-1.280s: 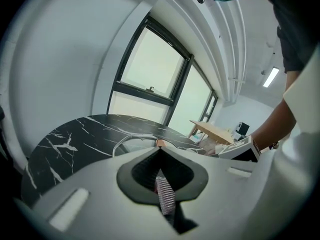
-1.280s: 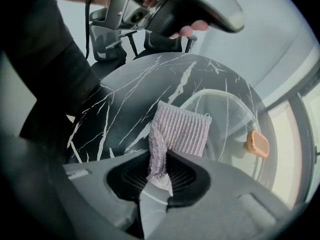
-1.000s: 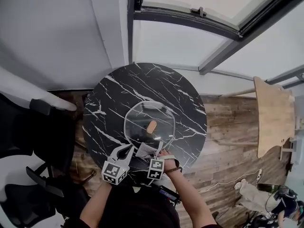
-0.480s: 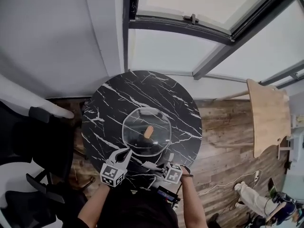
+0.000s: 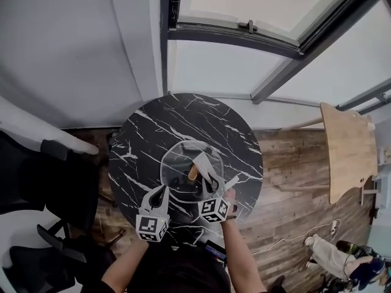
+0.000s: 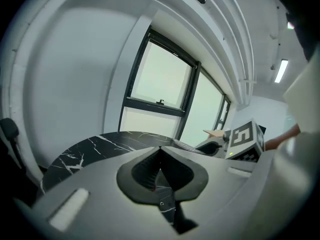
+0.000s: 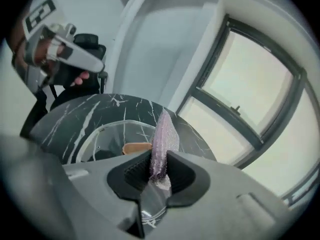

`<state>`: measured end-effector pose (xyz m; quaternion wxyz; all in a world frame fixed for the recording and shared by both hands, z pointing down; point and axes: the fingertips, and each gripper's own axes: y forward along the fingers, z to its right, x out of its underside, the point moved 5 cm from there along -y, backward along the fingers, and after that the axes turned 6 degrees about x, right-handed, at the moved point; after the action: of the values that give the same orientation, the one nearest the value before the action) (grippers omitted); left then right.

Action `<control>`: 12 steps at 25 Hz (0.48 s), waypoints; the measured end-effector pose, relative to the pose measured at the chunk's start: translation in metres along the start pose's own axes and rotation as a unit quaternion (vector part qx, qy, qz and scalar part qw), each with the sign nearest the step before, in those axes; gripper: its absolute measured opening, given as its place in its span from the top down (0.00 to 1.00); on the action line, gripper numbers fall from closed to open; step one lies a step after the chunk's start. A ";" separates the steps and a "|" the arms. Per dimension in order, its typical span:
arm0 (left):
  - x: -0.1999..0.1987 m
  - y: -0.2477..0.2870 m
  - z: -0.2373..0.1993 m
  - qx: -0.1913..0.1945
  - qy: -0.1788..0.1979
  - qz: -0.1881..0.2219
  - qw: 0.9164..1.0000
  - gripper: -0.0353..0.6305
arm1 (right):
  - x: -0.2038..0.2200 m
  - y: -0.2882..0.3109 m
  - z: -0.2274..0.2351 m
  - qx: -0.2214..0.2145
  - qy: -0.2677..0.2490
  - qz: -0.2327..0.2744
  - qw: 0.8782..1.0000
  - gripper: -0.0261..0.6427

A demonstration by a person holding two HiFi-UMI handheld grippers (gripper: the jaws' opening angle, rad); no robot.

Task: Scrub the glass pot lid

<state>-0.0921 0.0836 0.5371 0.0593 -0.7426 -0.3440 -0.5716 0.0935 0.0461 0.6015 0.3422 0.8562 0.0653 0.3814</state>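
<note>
The glass pot lid (image 5: 183,174) lies flat in the middle of the round black marble table (image 5: 146,139), its wooden knob (image 5: 193,173) pointing up. My right gripper (image 5: 212,187) is shut on a pale mesh scrub cloth (image 5: 206,163) that hangs over the lid by the knob. In the right gripper view the cloth (image 7: 162,134) stands up out of the jaws above the lid (image 7: 107,134) and knob (image 7: 136,147). My left gripper (image 5: 163,192) is shut and empty at the lid's near left rim; its pressed-together jaws (image 6: 160,151) hold nothing.
Black office chairs (image 5: 36,182) crowd the table's left side. A light wooden table (image 5: 351,151) stands to the right over plank flooring (image 5: 287,188). A wall and dark-framed window (image 5: 263,11) lie beyond the table. A cable (image 5: 287,234) trails across the floor.
The right gripper swung from the table's near edge forward and up, carrying the cloth over the lid beside the knob. The left gripper stayed near the lid's near left rim.
</note>
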 end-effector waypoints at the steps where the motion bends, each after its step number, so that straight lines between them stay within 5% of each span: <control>1: -0.001 -0.002 0.001 0.004 -0.003 0.001 1.000 0.94 | -0.003 0.009 -0.005 0.004 -0.019 -0.004 1.000 0.85; 12: 0.002 -0.013 0.001 0.026 -0.019 0.006 0.999 0.95 | 0.012 0.036 -0.040 -0.033 -0.200 -0.058 0.977 0.85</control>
<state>-0.0987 0.0952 0.5347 0.0755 -0.7536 -0.3555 -0.5477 0.0688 0.0450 0.6509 0.3978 0.8984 0.0326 0.1834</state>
